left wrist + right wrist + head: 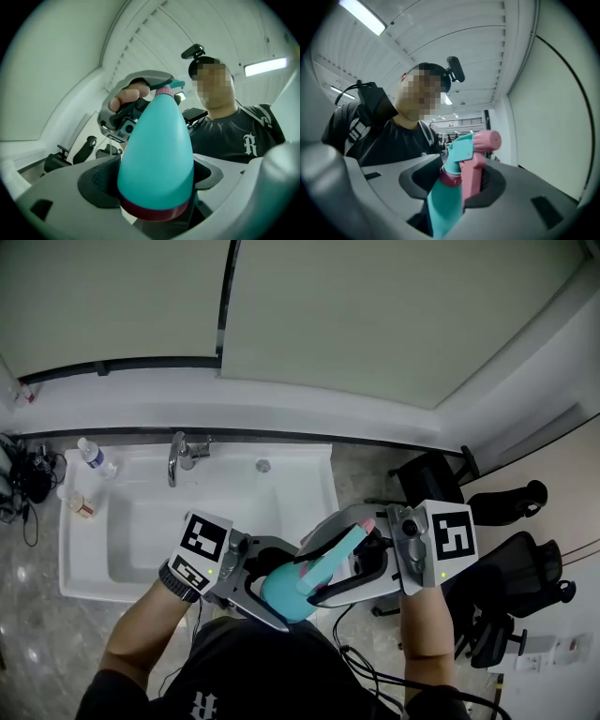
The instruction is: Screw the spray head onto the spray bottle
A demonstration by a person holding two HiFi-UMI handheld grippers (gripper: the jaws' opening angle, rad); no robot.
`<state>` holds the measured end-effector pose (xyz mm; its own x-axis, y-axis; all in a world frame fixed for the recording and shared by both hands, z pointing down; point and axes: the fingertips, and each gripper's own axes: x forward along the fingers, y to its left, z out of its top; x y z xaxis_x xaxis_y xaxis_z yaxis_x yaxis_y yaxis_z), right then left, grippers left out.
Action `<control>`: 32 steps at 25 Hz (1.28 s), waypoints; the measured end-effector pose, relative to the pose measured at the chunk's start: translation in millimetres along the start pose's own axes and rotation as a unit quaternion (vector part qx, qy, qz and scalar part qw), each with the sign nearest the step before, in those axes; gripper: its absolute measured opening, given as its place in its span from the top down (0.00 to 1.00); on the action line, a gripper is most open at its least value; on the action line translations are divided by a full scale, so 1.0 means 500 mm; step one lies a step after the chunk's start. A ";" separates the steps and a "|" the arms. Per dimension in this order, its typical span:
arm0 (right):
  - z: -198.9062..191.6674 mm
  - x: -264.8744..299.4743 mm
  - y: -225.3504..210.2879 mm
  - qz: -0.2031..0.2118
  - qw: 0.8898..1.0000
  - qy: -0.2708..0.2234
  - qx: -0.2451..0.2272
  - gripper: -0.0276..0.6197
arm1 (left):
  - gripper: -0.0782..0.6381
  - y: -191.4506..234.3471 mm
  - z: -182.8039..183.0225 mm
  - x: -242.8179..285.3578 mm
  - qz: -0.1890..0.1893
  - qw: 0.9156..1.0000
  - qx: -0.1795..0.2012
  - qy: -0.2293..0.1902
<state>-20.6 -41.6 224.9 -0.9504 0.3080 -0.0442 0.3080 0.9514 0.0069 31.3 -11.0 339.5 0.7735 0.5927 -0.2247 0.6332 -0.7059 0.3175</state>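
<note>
A teal spray bottle (286, 592) lies slanted between my two grippers, in front of my chest. Its base, with a dark red band, sits between the pads of my left gripper (281, 587), which is shut on it. In the left gripper view the bottle (157, 154) fills the middle and tapers up to the spray head (165, 88). The teal and pink spray head (349, 542) sits on the bottle's neck. My right gripper (314, 573) is shut on the spray head (471, 150), with its pink collar and trigger between the pads. The thread under the collar is hidden.
A white sink (94, 549) with a chrome faucet (180, 456) lies at the left, with a water bottle (96, 457) and a small container (82, 505) on its rim. Black office chairs (525, 568) stand at the right and cables (23, 479) at the far left.
</note>
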 end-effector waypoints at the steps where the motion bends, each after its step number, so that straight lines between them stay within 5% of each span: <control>1: -0.002 -0.004 -0.011 -0.028 1.000 0.005 0.000 0.71 | 0.30 0.012 0.002 -0.007 0.022 1.000 0.005 -0.001; 7: -0.014 -0.036 -0.090 -0.218 0.975 0.046 -0.017 0.72 | 0.30 0.094 0.019 -0.054 0.183 0.982 0.038 0.003; 12: -0.033 -0.080 -0.143 -0.370 0.925 0.080 -0.023 0.72 | 0.30 0.160 0.038 -0.099 0.342 0.936 0.078 0.006; 16: -0.049 -0.111 -0.177 -0.485 0.870 0.088 -0.027 0.72 | 0.30 0.202 0.045 -0.142 0.470 0.875 0.111 0.014; 21: -0.075 -0.153 -0.220 -0.600 0.797 0.065 -0.003 0.72 | 0.30 0.251 0.049 -0.206 0.625 0.762 0.161 0.051; 22: -0.080 -0.162 -0.226 -0.616 0.785 0.056 0.004 0.72 | 0.30 0.259 0.048 -0.214 0.641 0.747 0.167 0.058; 23: -0.084 -0.169 -0.230 -0.629 0.775 0.050 0.009 0.72 | 0.30 0.267 0.046 -0.217 0.646 0.742 0.168 0.063; 25: -0.087 -0.177 -0.233 -0.641 0.766 0.048 0.009 0.72 | 0.30 0.278 0.042 -0.211 0.633 0.754 0.161 0.063; 27: -0.082 -0.170 -0.229 -0.628 0.777 0.053 0.006 0.72 | 0.30 0.279 0.042 -0.197 0.597 0.787 0.148 0.047; 29: -0.067 -0.155 -0.214 -0.591 0.805 0.050 0.009 0.71 | 0.30 0.269 0.047 -0.181 0.550 0.824 0.134 0.022; 32: -0.026 -0.137 -0.163 -0.491 0.871 0.024 0.022 0.65 | 0.30 0.239 0.060 -0.156 0.458 0.883 0.104 -0.015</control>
<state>19.0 -140.0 240.6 -0.7569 -0.6526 0.0342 -0.6535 0.7553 -0.0491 47.3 -153.1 367.1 0.9620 -0.2727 0.0122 -0.2694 -0.9414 0.2028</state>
